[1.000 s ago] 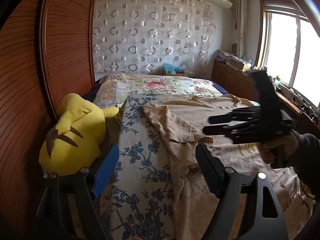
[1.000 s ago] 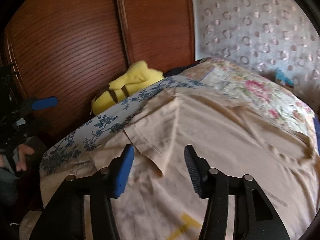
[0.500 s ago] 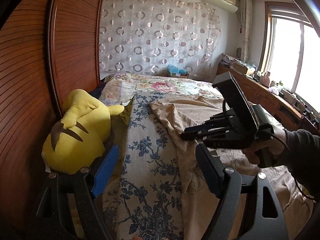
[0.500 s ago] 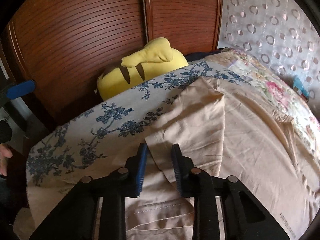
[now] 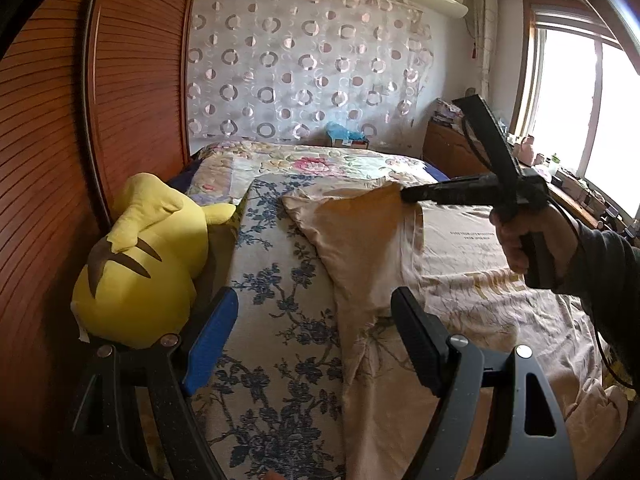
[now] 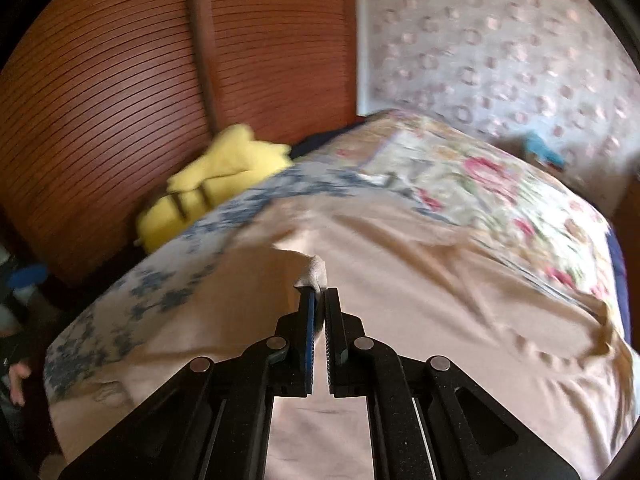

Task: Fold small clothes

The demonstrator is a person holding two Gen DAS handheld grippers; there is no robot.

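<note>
Left wrist view. Beige shirt point(image 5: 400, 264) spread over the bed point(image 5: 280, 320), partly on a blue-flowered cover and beside a yellow plush toy point(image 5: 144, 256) that leans against the wooden wardrobe point(image 5: 60, 160). Left tool point(image 5: 312, 332) spread wide, nothing between its pads, poised above the shirt's near edge without touching it. Right tool point(image 5: 404, 194) clenched on a corner of the shirt, lifting it into a peaked tent off the bed, a hand point(image 5: 532, 236) gripping its handle. Jaws of that tool closed in during the last moment, fabric now caught between them.

Right wrist view, somewhat blurred. Right tool point(image 6: 318, 300) pinched almost fully together on a small tuft of shirt point(image 6: 400, 300) edge that pokes up past the fingertips. Rest of the garment lying loose and wrinkled across the bed point(image 6: 480, 184), plush toy point(image 6: 208, 192) off at the far side.

Probably thin, light, very limp cloth: drapes straight down from any grip, holds no shape, bunches readily. Not fragile, not slippery against ribbed pads, though a pinch on a bare edge could slide out under a sharp tug. Best taken at hems, corners or shoulder seams, where doubled cloth gives more bite. Likely wants a second hold with the free tool at the matching corner, to keep the fold line straight.
</note>
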